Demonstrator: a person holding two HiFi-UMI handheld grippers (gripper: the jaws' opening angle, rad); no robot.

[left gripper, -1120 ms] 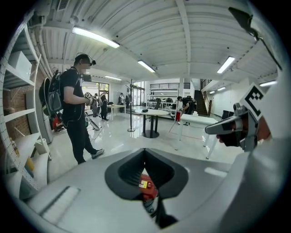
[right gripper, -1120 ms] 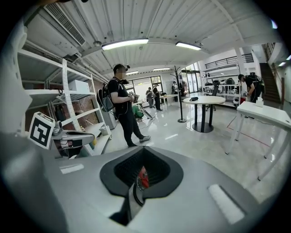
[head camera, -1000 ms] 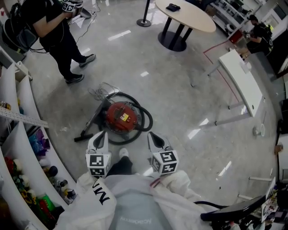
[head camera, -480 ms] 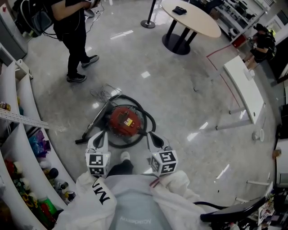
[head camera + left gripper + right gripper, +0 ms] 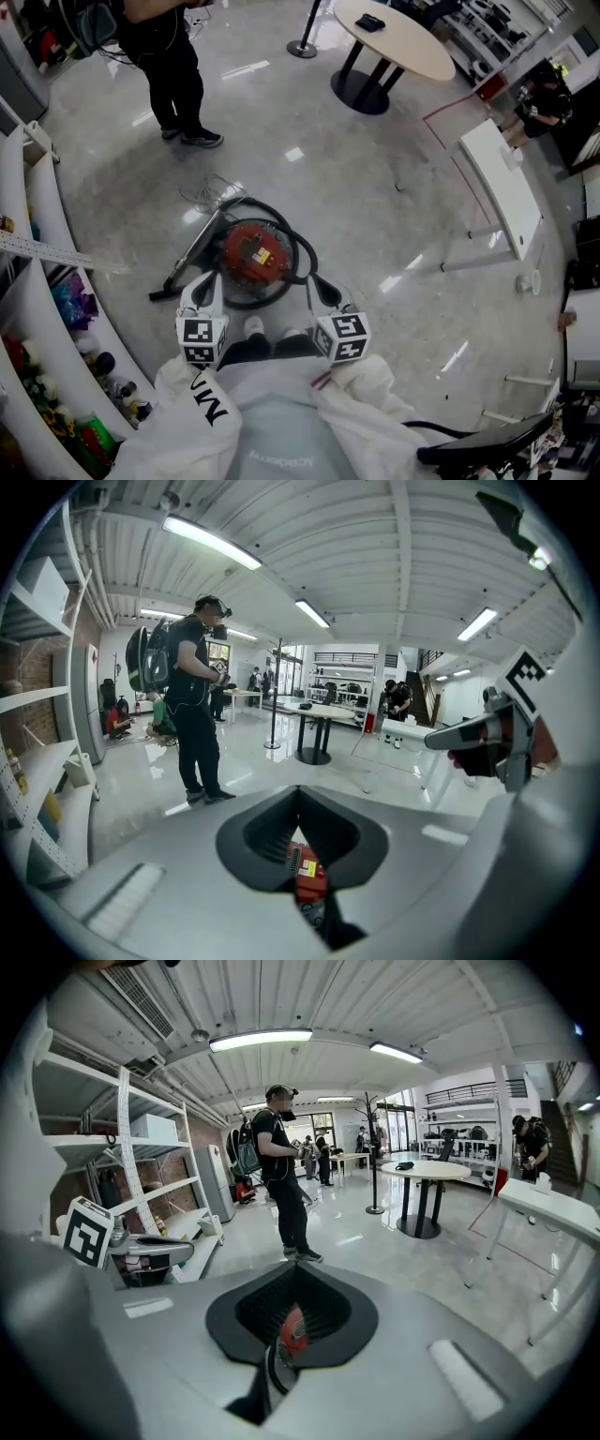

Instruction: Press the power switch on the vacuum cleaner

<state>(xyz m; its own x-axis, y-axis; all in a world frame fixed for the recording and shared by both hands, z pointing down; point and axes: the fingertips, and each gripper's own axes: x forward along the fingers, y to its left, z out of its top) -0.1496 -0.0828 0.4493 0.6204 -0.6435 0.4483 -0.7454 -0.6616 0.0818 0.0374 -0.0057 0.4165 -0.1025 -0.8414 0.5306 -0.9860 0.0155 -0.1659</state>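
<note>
Vacuum cleaner (image 5: 253, 251) is the goal. The left gripper (image 5: 208, 281) and right gripper (image 5: 318, 282) hang just above its near side, jaws pressed together and empty, likely ready to poke the switch. It sits on the floor (image 5: 375, 216).

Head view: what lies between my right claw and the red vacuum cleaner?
In the head view, only the black hose loop ringing the round red vacuum cleaner lies there; the right claw hovers near its edge.

Glossy grey floor (image 5: 356, 187): red vacuum cleaner (image 5: 253, 251) resting on it, round table (image 5: 398, 37) beyond.
</note>
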